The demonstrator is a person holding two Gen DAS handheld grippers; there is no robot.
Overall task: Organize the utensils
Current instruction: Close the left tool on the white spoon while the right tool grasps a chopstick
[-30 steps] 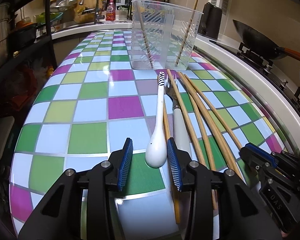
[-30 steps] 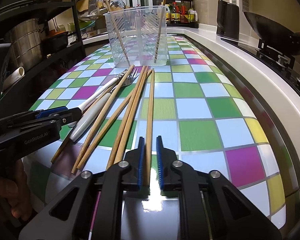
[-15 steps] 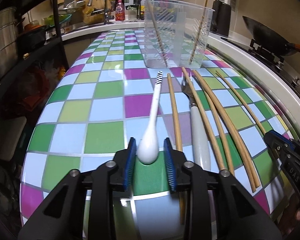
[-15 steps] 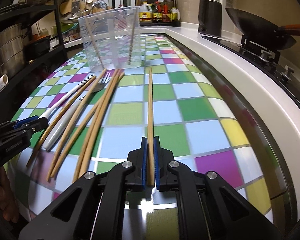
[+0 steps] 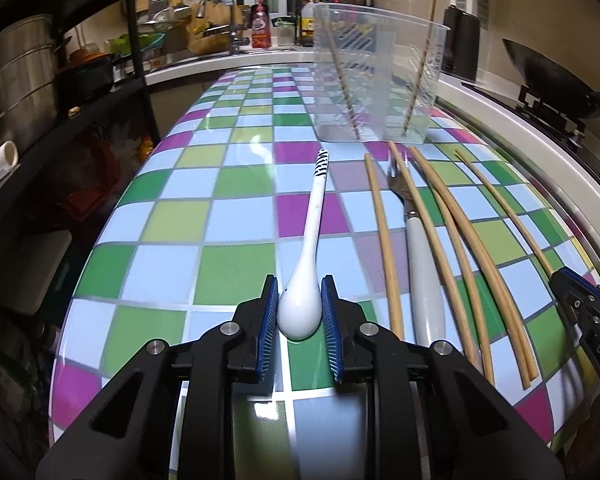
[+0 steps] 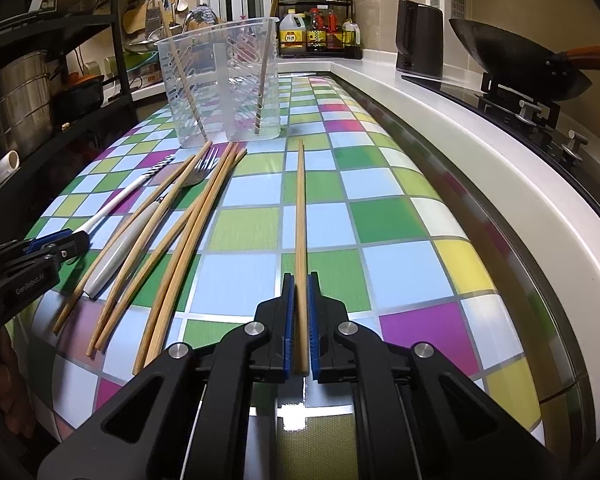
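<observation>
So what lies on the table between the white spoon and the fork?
One loose chopstick lies between the white spoon and the fork, roughly parallel to both; the left wrist view shows it best.

The spoon [image 5: 305, 272] at lower centre looks like glossy white ceramic. The chopsticks [image 5: 456, 248] to its right are matt, pale wood. The fork [image 5: 414, 240] has dull metal tines and a smooth white handle. The container [image 5: 376, 80] at the top is clear ribbed plastic. The checkered tabletop [image 5: 172, 224] is smooth and shiny.

Wok [image 6: 516, 60], kettle [image 6: 419, 38], oil bottles [image 6: 320, 32].
</observation>
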